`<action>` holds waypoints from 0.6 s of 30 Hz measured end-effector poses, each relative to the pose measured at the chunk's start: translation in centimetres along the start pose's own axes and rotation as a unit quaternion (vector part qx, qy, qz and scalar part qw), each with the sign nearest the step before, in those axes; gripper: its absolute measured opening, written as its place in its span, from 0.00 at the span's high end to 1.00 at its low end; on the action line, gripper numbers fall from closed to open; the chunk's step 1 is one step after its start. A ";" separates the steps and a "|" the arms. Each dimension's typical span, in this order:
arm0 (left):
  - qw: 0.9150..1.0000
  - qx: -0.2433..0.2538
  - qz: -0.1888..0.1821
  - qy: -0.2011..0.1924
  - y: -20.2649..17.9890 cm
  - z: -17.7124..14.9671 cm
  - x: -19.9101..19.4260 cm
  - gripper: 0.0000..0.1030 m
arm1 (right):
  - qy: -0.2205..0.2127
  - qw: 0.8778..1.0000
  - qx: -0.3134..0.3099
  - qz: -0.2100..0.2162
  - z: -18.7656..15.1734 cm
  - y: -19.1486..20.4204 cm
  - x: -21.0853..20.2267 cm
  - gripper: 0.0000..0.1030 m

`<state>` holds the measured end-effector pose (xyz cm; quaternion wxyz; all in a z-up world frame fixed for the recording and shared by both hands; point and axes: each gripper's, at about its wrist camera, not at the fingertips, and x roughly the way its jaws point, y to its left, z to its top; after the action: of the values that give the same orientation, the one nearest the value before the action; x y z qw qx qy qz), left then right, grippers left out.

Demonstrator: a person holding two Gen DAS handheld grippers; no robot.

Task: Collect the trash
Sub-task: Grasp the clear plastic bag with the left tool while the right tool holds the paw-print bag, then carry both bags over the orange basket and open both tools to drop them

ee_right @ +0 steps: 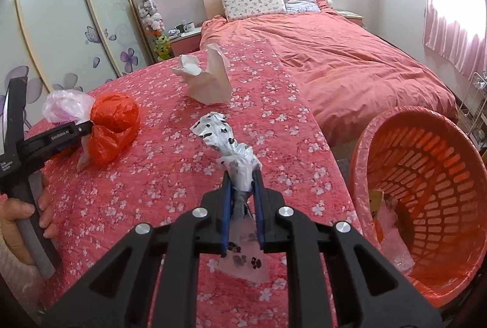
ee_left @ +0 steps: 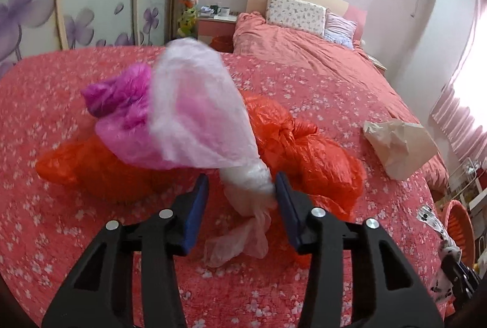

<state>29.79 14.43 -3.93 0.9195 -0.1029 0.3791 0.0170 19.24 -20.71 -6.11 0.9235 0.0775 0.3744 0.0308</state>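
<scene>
We see a round table under a coral-red cloth printed with small white blossoms (ee_right: pixel 170 176), and behind it a bed with a salmon-pink duvet (ee_right: pixel 334 54) and two pillows against a pale headboard; sliding wardrobe doors with purple flower decals (ee_right: pixel 100 33) line the left wall, pink curtains (ee_right: pixel 450 23) cover the window on the right. An orange slotted plastic basket lined with a pink bag (ee_right: pixel 426 176) stands tilted at the table's right edge, a few scraps visible inside. On the cloth: a crumpled orange plastic bag (ee_left: pixel 304 145) lies just behind our left gripper (ee_left: pixel 242 186), a magenta plastic wad (ee_left: pixel 121 93) is up and left of it, and a crumpled beige paper bag (ee_left: pixel 401 145) lies well apart to the right. The left gripper's blue pads stand partly apart with the twisted neck of a translucent pale-pink plastic bag (ee_left: pixel 197 115) between them; the neck touches the right pad only, gap on the left, so no firm grip visible. The bag's body balloons up and away from the tips. Our right gripper (ee_right: pixel 242 179) is clamped tight on a white plastic bag with black paw prints (ee_right: pixel 225 142); its crumpled top sticks out past the fingertips, its tail hangs below the pads. A hand (ee_right: pixel 27 212) holds the left gripper's handle.
</scene>
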 end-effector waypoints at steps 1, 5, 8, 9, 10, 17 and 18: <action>1.000 -0.001 0.000 0.004 0.1 -0.1 0.1 0.56 | 0.000 1.000 -0.001 0.000 0.0 0.0 0.0 0.86; 1.000 0.009 -0.007 0.009 -0.2 0.0 0.1 0.71 | -0.001 1.000 0.001 0.000 -0.1 -0.1 -0.1 0.86; 1.000 0.020 -0.013 -0.002 -0.5 0.0 -1.0 0.76 | -0.004 1.000 0.001 0.000 -0.2 -0.1 -0.6 0.86; 1.000 0.023 -0.015 -0.006 -0.5 -0.1 -1.5 0.76 | -0.006 1.000 0.000 0.000 -0.2 -0.1 -0.8 0.86; 0.999 0.028 -0.017 -0.012 -0.5 -0.2 -2.2 0.76 | -0.007 1.000 0.000 0.000 -0.2 -0.2 -0.9 0.86; 0.998 0.047 -0.022 -0.034 -0.6 -0.1 -5.6 0.77 | -0.020 1.000 -0.002 0.002 -0.3 0.2 -2.8 0.86; 0.998 0.049 -0.024 -0.036 -0.6 -0.1 -6.1 0.77 | -0.023 1.000 -0.003 0.003 -0.3 0.3 -3.2 0.86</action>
<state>25.47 14.13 0.35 0.9366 -0.0662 0.3435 -0.0195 16.72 -20.73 -4.08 0.9320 0.0768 0.3526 0.0328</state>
